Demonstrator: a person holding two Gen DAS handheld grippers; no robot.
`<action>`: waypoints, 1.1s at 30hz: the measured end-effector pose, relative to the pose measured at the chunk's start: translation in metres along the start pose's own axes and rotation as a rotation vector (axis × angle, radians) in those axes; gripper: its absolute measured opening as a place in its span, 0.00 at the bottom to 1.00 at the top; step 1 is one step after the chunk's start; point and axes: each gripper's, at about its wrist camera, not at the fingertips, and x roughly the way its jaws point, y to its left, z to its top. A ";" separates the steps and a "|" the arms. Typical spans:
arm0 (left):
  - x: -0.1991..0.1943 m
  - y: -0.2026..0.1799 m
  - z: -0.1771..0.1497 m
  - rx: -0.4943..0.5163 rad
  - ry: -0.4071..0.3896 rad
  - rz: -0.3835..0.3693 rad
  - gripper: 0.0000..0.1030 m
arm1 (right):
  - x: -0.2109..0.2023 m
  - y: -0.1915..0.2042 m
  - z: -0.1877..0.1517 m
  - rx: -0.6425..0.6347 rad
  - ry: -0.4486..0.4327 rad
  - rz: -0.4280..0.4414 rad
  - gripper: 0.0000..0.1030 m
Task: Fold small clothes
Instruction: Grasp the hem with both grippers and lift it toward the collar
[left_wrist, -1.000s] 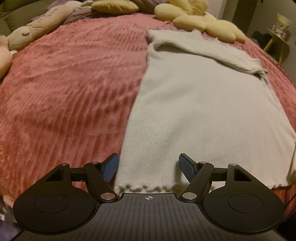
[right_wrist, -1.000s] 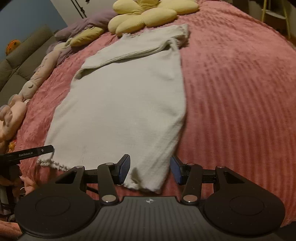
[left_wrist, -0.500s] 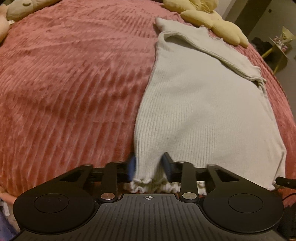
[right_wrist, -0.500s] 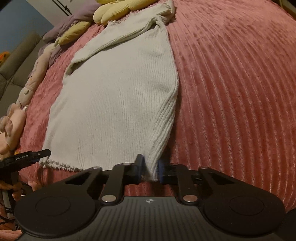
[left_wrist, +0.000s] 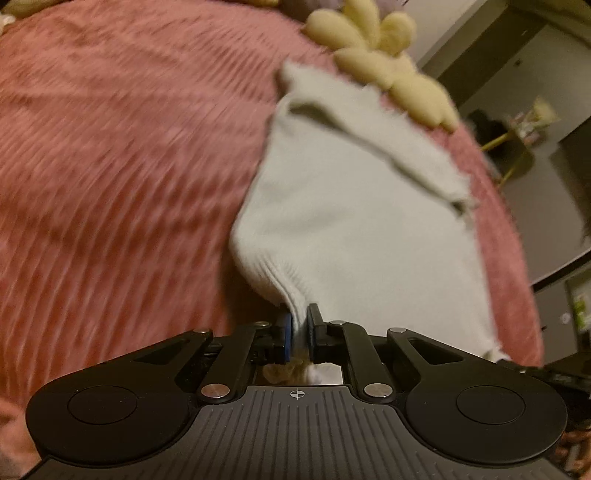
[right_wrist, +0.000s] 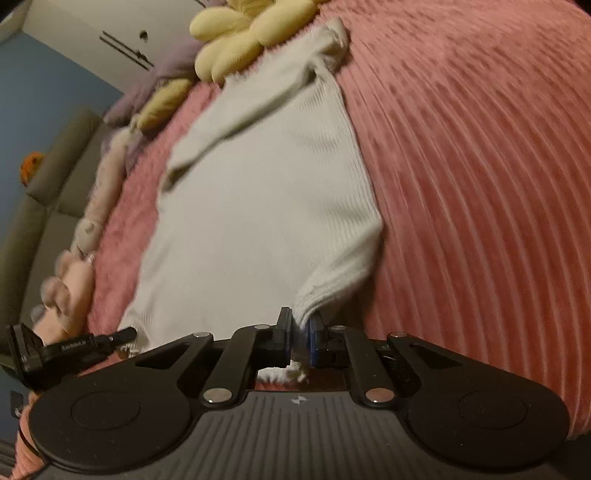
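A pale ribbed knit garment (left_wrist: 354, 221) lies lengthwise on a pink ribbed bedspread (left_wrist: 110, 166), one sleeve folded across its far end. My left gripper (left_wrist: 300, 334) is shut on the hem's near left corner, which is lifted off the bed. In the right wrist view the same garment (right_wrist: 258, 192) stretches away, and my right gripper (right_wrist: 300, 338) is shut on the hem's near right corner, also lifted. The left gripper's tip (right_wrist: 110, 338) shows at the left of that view.
A yellow flower-shaped cushion (left_wrist: 384, 62) lies past the garment's far end. Plush toys (right_wrist: 70, 280) line the bed's left edge beside a grey sofa (right_wrist: 44, 206). A small yellow side table (left_wrist: 517, 144) stands beyond the bed's right edge.
Both grippers went from open at the hem to shut on its two corners. The hem has risen off the bed and both cameras have tilted upward, blurring the views.
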 end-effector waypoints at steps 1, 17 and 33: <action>-0.001 -0.003 0.006 -0.003 -0.012 -0.014 0.10 | 0.000 0.003 0.004 -0.008 -0.014 0.003 0.08; 0.079 -0.047 0.121 0.047 -0.167 0.157 0.10 | 0.038 0.037 0.125 -0.203 -0.285 -0.151 0.07; 0.101 -0.033 0.123 0.222 -0.143 0.184 0.57 | 0.048 0.002 0.140 -0.238 -0.290 -0.197 0.49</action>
